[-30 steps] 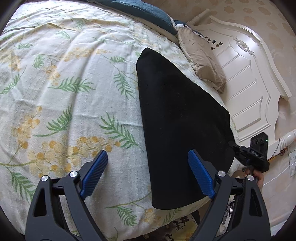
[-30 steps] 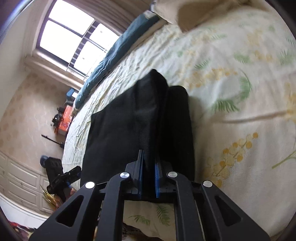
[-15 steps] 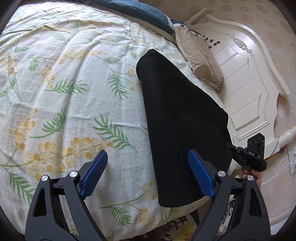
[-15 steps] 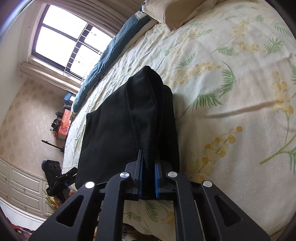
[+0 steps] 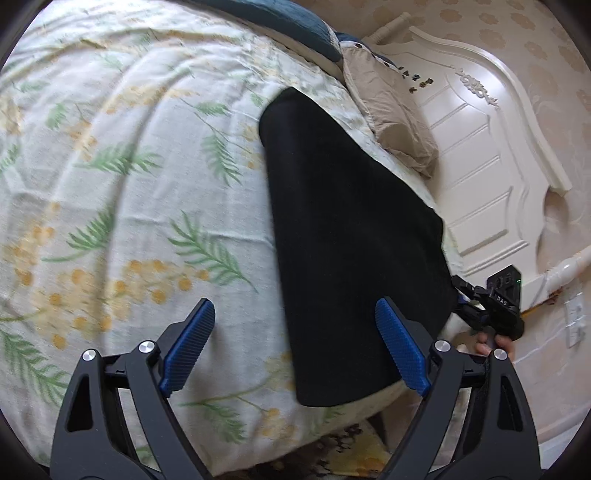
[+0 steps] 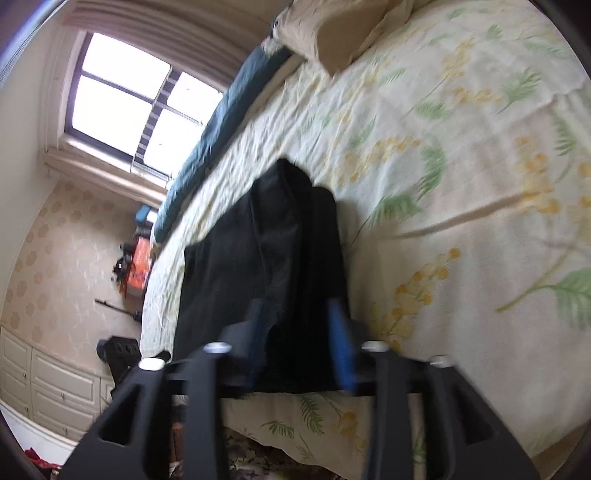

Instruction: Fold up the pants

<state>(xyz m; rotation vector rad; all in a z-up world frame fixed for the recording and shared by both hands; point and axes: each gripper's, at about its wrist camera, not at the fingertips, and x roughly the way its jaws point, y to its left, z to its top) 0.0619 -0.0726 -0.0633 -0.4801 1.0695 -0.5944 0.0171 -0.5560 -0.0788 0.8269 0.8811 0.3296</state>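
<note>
The black pants [image 5: 343,229] lie folded in a long strip on the floral bedspread [image 5: 122,192], near the bed's edge. My left gripper [image 5: 295,343] is open and empty, held above the near end of the pants. In the right wrist view the pants [image 6: 266,266] run away from me, and my right gripper [image 6: 299,332] is open, its blue pads [image 6: 341,347] apart on either side of the pants' near edge. The right gripper also shows in the left wrist view [image 5: 491,306] at the pants' right corner.
A beige pillow [image 5: 391,118] and a dark blue blanket [image 5: 280,22] lie at the bed's head by the white headboard [image 5: 491,155]. A window [image 6: 136,99], white drawers [image 6: 48,387] and an orange item [image 6: 138,266] stand beyond the bed. The bed edge is close below both grippers.
My right gripper was shut on the pants' edge and has opened, letting the cloth go. The left gripper stayed open and shifted slightly over the bed.
</note>
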